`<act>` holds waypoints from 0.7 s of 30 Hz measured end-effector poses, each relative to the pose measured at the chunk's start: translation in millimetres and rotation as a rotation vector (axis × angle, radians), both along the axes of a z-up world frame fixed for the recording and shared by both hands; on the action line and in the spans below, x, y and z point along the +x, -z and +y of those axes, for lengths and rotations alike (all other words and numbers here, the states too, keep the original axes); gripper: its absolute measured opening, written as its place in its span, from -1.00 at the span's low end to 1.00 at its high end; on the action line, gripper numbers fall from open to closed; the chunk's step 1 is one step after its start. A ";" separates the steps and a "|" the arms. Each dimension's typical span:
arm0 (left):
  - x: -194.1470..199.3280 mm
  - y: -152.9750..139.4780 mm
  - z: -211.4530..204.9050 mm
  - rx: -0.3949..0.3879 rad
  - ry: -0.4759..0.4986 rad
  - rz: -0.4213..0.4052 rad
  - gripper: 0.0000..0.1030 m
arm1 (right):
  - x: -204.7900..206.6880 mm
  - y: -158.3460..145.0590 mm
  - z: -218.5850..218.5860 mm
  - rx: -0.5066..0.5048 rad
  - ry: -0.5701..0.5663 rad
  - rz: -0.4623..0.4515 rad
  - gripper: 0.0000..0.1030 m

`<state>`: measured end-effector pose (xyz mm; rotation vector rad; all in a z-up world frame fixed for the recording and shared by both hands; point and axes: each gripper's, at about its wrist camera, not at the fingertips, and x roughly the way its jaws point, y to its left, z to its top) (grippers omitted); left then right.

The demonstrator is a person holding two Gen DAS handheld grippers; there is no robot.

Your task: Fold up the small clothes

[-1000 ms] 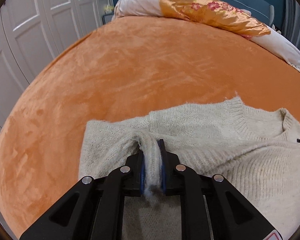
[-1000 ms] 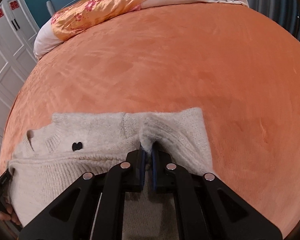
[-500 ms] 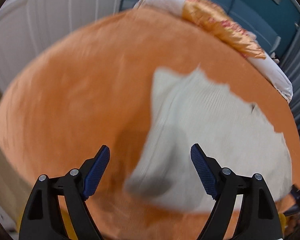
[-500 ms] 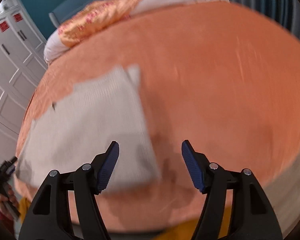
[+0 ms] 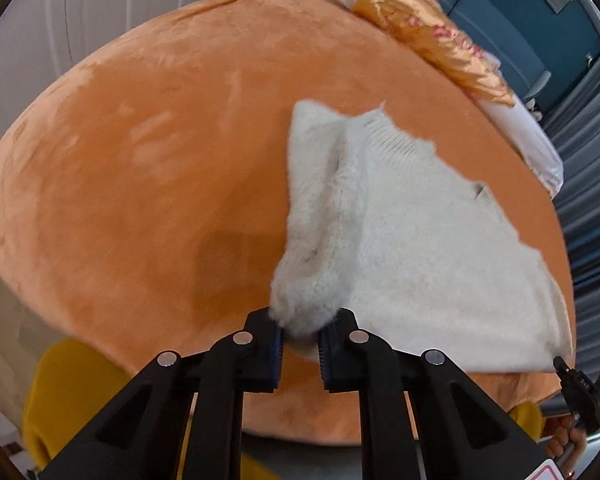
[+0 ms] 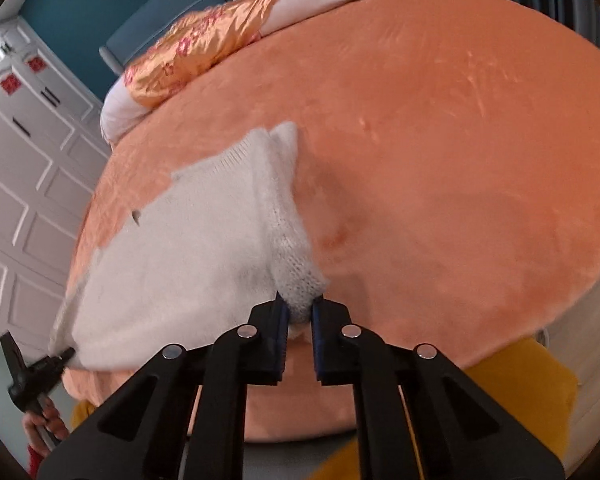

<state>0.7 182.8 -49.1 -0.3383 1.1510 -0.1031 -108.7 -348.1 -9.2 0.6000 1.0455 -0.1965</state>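
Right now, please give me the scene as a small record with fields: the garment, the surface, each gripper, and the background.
garment: cream knit sweater, lying spread on the bed, near edge bunched at both grippers
surface: orange bed cover
left gripper: shut on sweater, near left corner
right gripper: shut on sweater, near right corner
background: orange floral pillow at the bed's far end; white wardrobe doors

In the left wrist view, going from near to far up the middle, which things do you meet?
left gripper → cream sweater → orange blanket → floral satin pillow → blue headboard
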 end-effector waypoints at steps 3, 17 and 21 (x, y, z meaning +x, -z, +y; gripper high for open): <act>-7.6 28.2 5.9 0.010 -0.023 0.075 -0.77 | -6.0 35.0 5.3 0.022 -0.036 0.119 -0.82; 64.7 -52.6 -20.8 0.058 -0.013 -0.178 0.43 | 83.7 -28.6 -6.5 -0.186 -0.038 -0.054 0.35; 126.3 -9.6 -43.6 0.027 0.005 -0.043 0.43 | 124.7 -7.6 -2.1 -0.160 -0.025 -0.032 0.37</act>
